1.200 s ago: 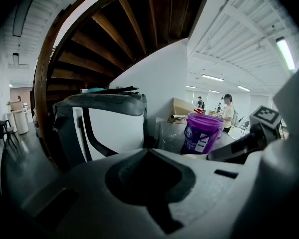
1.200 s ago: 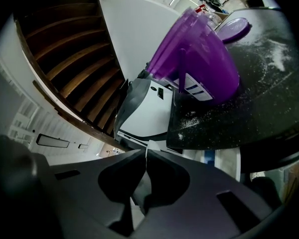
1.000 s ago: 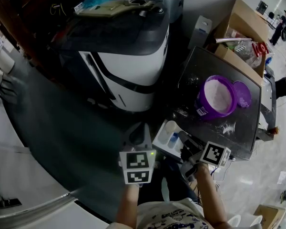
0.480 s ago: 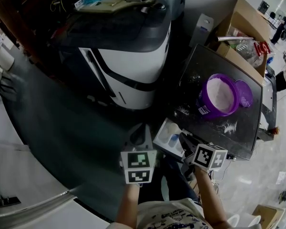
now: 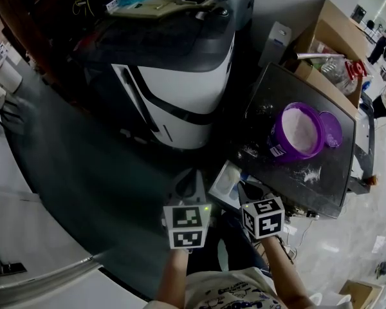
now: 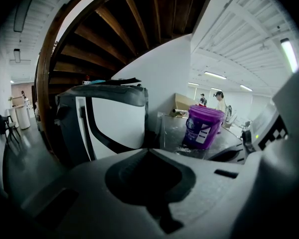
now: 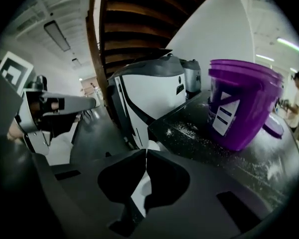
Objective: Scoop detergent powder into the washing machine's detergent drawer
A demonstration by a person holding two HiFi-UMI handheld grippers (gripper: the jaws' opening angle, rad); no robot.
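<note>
Both the left gripper (image 6: 149, 150) and right gripper (image 7: 145, 152) had fingers pressed together on nothing. Beyond the right fingers, the purple tub (image 7: 241, 103) stood on the tabletop (image 7: 189, 129).

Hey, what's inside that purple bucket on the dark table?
The purple bucket holds white powder across its whole opening, and nothing else shows on the surface. Its lid lies beside it. Anything buried under the powder is hidden.

No legible print, even on tub (image 7: 241, 103) label
</note>
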